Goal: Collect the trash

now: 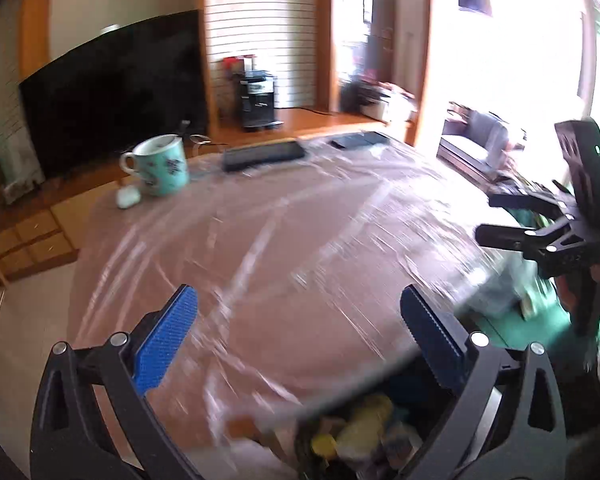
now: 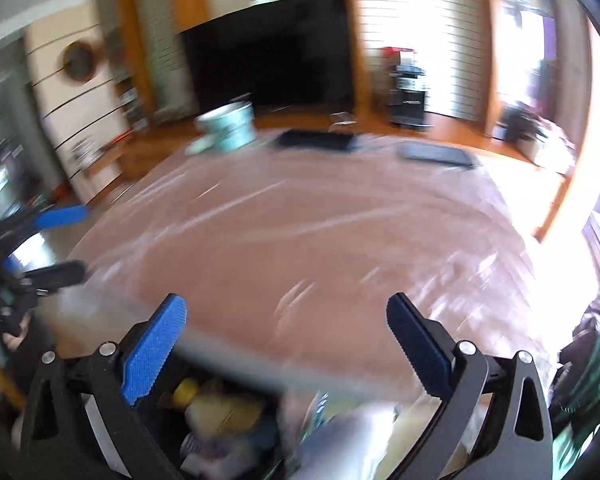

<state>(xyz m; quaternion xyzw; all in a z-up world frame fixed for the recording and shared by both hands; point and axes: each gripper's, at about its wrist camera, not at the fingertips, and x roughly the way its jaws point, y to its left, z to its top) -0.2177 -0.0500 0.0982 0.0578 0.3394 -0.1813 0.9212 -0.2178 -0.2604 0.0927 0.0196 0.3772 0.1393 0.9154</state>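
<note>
A brown table (image 1: 284,248) wrapped in clear plastic film carries a teal mug (image 1: 162,166) with a small white case (image 1: 128,199) beside it, and two dark flat devices (image 1: 264,155) (image 1: 358,140) along the far edge.

From my remote seat I count two grippers, the left gripper (image 1: 298,318) and the right gripper (image 2: 286,326), one teal mug (image 1: 162,166), one small white case (image 1: 128,199) beside it, two flat dark devices (image 1: 264,155) (image 1: 358,140), one television (image 1: 112,96), one coffee machine (image 1: 257,98), one plastic-covered table (image 1: 284,248), and one bin of trash (image 1: 364,436), its pieces too blurred to count
</note>
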